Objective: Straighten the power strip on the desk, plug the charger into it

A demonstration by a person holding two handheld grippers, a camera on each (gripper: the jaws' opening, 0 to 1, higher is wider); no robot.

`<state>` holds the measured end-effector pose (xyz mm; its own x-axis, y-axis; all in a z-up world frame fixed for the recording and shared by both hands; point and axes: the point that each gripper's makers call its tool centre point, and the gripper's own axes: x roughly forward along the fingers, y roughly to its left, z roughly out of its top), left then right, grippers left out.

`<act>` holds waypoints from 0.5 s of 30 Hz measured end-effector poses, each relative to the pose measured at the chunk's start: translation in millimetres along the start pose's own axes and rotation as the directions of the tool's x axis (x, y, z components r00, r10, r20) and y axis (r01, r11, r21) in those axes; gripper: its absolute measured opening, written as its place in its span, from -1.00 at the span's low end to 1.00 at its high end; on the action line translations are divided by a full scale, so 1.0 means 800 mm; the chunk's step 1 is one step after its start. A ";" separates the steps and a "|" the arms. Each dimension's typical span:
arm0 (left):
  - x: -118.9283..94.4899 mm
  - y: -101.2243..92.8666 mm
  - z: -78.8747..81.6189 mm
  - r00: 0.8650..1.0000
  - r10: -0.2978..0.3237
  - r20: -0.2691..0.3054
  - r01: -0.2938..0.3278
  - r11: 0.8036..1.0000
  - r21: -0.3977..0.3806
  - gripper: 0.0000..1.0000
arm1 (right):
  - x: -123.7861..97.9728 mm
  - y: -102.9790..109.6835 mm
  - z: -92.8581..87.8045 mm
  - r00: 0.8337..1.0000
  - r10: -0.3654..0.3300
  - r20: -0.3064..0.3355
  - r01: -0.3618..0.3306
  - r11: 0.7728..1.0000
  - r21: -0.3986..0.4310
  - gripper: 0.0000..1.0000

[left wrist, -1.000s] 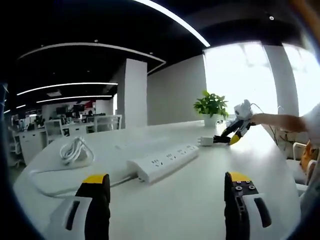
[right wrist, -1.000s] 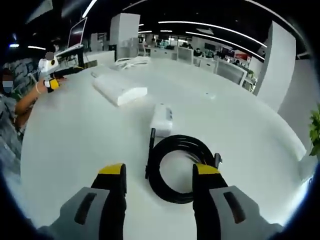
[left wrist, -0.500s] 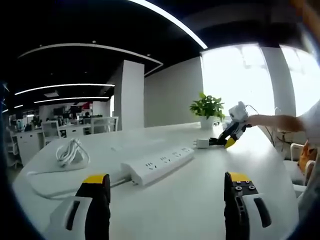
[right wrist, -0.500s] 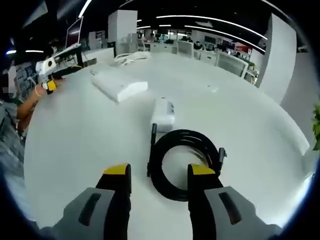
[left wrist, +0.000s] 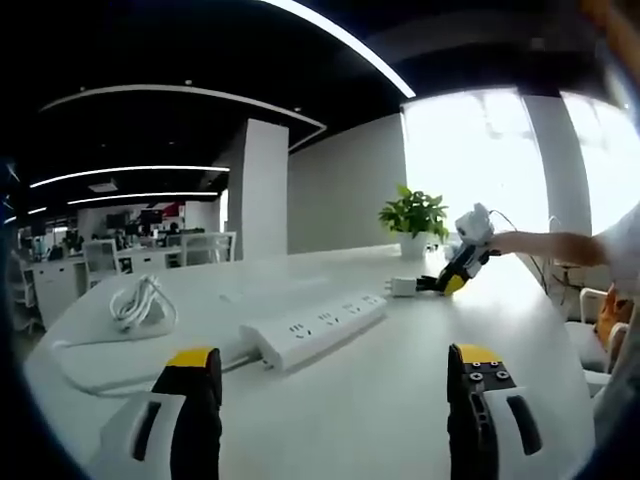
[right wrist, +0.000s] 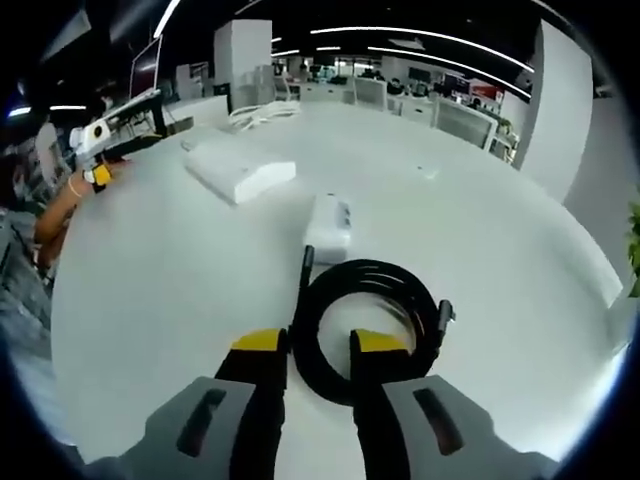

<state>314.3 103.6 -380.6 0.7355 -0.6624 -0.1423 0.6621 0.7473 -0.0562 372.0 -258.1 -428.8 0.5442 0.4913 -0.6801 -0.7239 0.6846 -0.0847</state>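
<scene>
In the left gripper view, the white power strip lies at an angle on the white desk, its white cord coiled at the left. My left gripper hovers open in front of the strip, holding nothing. Farther off, the right gripper is low beside the white charger. In the right gripper view, the charger lies beyond its black coiled cable. My right gripper straddles the coil's near-left arc, jaws narrowed with a small gap. The strip lies beyond.
A potted plant stands at the desk's far edge near the window. In the right gripper view, a person's hand holds the left gripper at the left. Desks, chairs and monitors fill the office behind. The desk edge curves round on the right.
My right gripper's jaws have closed in from wide open to a narrow gap around the black cable's near arc. The left gripper has barely shifted.
</scene>
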 end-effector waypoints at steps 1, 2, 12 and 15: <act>0.000 0.000 0.000 1.000 0.000 0.001 0.000 1.000 -0.001 0.91 | 0.000 0.001 0.000 1.000 0.000 -0.003 0.000 1.000 -0.007 -0.54; 0.000 0.000 0.000 1.000 -0.001 0.002 0.001 1.000 -0.003 0.91 | 0.001 0.001 0.000 1.000 0.002 -0.007 -0.003 1.000 -0.017 -0.55; 0.000 0.004 -0.004 1.000 0.000 -0.002 -0.001 1.000 -0.011 0.90 | 0.004 0.009 0.007 1.000 0.002 -0.029 -0.006 0.991 -0.137 -0.78; 0.000 0.004 -0.005 1.000 -0.001 -0.003 0.001 1.000 -0.010 0.90 | 0.005 0.010 0.008 0.999 0.011 -0.030 -0.015 0.991 -0.136 -0.80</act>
<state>315.6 105.9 -384.5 0.7347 -0.6628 -0.1449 0.6611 0.7474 -0.0664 371.0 -246.8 -427.6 0.5233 0.4828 -0.7022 -0.7832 0.5972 -0.1730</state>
